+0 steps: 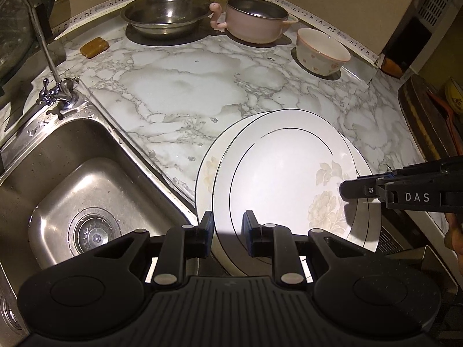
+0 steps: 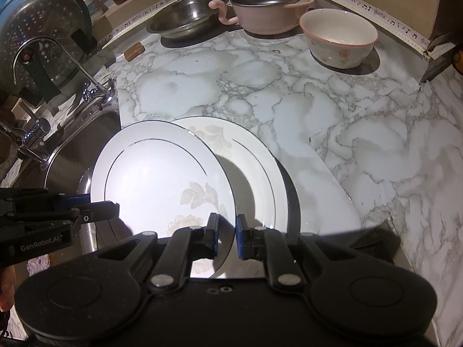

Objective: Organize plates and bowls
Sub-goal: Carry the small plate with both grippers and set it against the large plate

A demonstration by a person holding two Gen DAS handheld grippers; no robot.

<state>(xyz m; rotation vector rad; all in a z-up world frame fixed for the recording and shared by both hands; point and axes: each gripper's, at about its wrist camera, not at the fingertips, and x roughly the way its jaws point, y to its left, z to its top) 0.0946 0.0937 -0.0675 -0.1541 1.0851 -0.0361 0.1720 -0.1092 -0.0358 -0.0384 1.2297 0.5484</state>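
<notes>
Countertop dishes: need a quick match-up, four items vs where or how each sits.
Items:
1. top plate
2. steel bowl
3. floral bowl
4. pink pot

States:
A. back right, alone
B. between both grippers, over a second plate
C. back left, nearest the faucet
D. back centre, curled handle

Pairs: 1-B, 2-C, 3-A, 4-D

Both grippers are chunky matte black plastic. The left gripper [image 1: 228,228] has blue pads on its fingers [image 1: 207,225], silver pivot screws, a ribbed base and "GenRobot.AI" down its side. The right gripper [image 2: 225,231] matches, blue pads [image 2: 240,237] too, with "DAS" in white lettering.
</notes>
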